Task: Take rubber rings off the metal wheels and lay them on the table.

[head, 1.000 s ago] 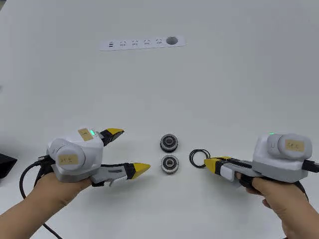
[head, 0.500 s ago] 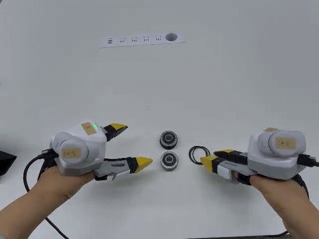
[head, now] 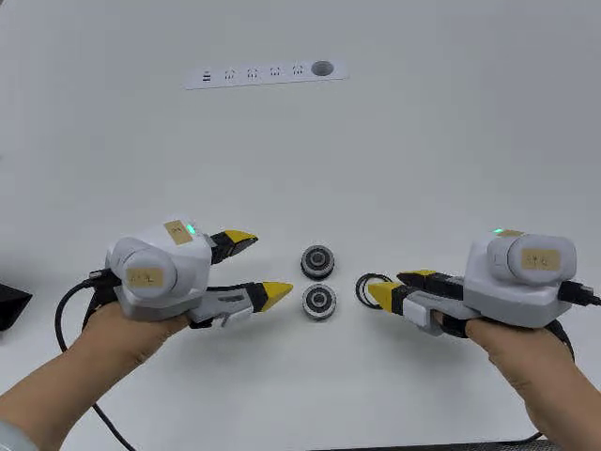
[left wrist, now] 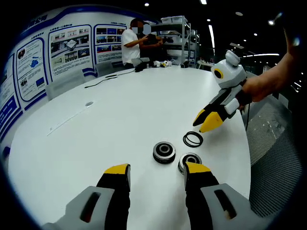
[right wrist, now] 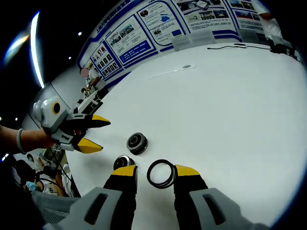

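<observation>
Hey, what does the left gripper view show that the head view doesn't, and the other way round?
Left gripper view: a person standing at the table's far end, wall posters, shelving, and a cable lying on the tabletop. Head view: the hand holding the left tool, that tool's green light, and a dark object at the left edge. Shared: the two metal wheels, the loose rubber rings on the table beside them, the open right tool near the rings, and the power strip, faint in the left gripper view.
</observation>
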### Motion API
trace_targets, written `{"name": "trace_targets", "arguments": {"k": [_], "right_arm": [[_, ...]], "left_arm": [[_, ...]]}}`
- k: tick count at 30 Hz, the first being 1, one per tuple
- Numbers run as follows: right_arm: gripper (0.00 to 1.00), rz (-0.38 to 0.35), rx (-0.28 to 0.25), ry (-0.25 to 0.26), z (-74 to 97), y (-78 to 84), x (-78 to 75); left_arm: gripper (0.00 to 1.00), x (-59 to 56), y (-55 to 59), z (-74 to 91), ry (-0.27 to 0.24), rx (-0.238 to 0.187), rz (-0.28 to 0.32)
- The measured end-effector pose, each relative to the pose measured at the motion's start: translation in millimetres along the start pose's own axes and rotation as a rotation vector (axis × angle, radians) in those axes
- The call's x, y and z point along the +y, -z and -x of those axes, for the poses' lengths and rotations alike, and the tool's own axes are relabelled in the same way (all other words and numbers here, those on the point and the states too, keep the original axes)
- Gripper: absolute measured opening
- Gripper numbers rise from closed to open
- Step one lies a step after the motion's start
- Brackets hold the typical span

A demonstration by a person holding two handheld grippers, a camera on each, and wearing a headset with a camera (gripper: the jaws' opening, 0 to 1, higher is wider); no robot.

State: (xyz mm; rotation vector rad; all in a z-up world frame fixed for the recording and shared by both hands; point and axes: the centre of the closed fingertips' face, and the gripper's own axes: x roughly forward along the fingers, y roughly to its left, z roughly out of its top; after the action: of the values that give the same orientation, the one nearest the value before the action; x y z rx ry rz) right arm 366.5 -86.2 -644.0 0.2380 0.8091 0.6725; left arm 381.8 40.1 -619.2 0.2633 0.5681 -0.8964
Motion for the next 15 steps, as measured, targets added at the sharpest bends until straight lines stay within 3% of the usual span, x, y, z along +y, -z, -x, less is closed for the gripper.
{"name": "trace_targets", "arguments": {"k": [6, 15], "right_arm": [[0.31, -0.007, -0.008, -0.017, -3.7, -4.2, 5.0], [0.3, -0.034, -0.017, -0.048, -11.4, -9.9, 13.1]], "left_arm": [[0.36, -2.2, -6.3, -6.1, 0.015, -0.005, -0.01], [0.31, -6.4, -15.8, -20.3, 0.044, -0.006, -0.037]]}}
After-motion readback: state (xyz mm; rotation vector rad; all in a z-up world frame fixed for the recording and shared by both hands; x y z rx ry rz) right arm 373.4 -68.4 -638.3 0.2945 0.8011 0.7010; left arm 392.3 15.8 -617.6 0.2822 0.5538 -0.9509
